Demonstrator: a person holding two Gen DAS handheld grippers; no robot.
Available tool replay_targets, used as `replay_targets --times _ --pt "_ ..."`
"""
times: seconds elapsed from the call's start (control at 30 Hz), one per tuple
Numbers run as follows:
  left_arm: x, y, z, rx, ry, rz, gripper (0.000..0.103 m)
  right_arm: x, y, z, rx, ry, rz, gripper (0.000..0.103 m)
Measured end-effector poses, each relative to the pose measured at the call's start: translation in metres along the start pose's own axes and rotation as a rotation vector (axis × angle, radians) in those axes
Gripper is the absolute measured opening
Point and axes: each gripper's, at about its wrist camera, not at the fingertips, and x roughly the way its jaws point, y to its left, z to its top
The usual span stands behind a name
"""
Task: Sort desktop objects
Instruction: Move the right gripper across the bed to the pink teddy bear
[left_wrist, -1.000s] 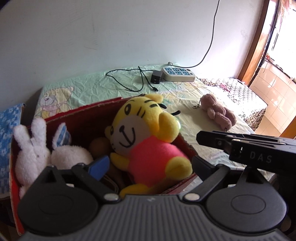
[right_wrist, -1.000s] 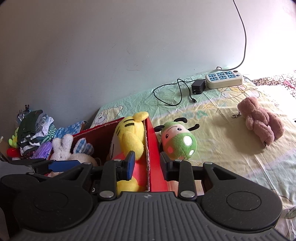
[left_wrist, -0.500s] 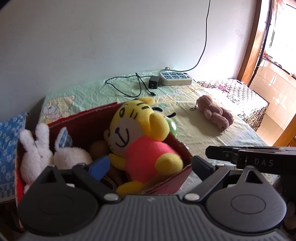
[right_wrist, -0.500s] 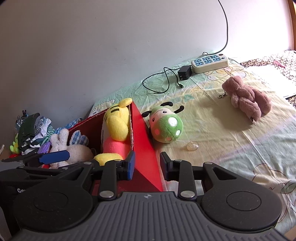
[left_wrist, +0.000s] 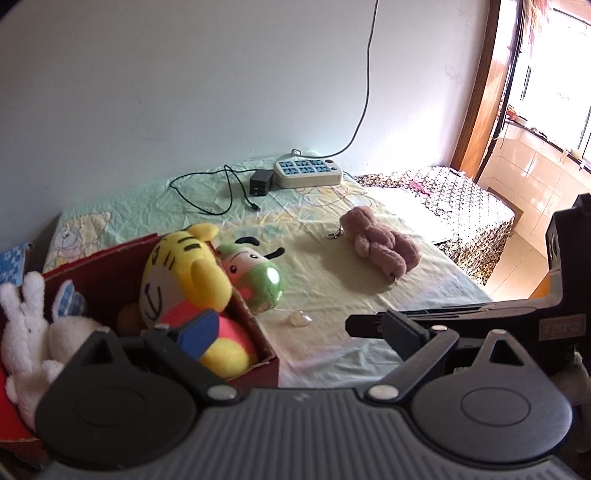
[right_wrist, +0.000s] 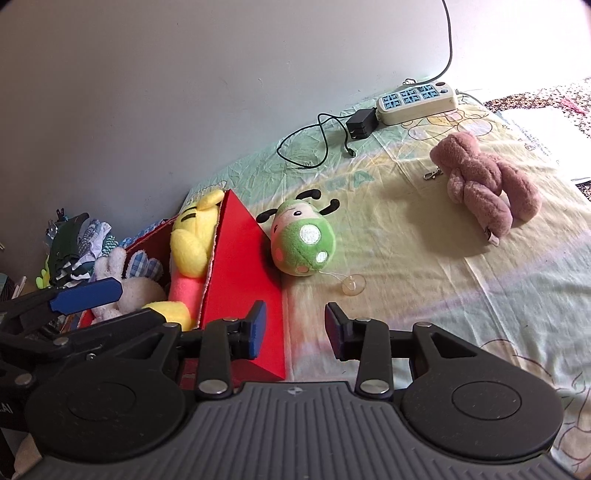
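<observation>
Ladybug plush (right_wrist: 301, 242), green, white-spotted, beside red box (right_wrist: 242, 273); left jaws wide apart, right jaws just opening, both empty.

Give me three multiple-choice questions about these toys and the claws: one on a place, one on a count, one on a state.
1. Where is the green plush?
A. In the red box
B. On the sheet beside the red box
C. On the power strip

2. How many plush toys lie outside the box?
A. Two
B. Four
C. None

3. What is the right claw holding?
A. The pink plush
B. The charger
C. Nothing

B: it rests against the box's outer wall.
A: the green plush and the pink plush.
C: its jaws, just opening, are apart and empty.
</observation>
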Motion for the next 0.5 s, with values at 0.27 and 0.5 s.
replay_targets --times 0.27,0.5 --pt "0.035 -0.050 -0.009 -0.035 0.053 -0.007 0.095 -0.008 -0.063 0.013 -0.040 0.069 0.044 0.038" --pt "0.083 -0.075 -0.023 -0.118 0.123 0.033 0.095 -0.006 -0.108 0.034 -0.088 0.118 0.048 0.038"
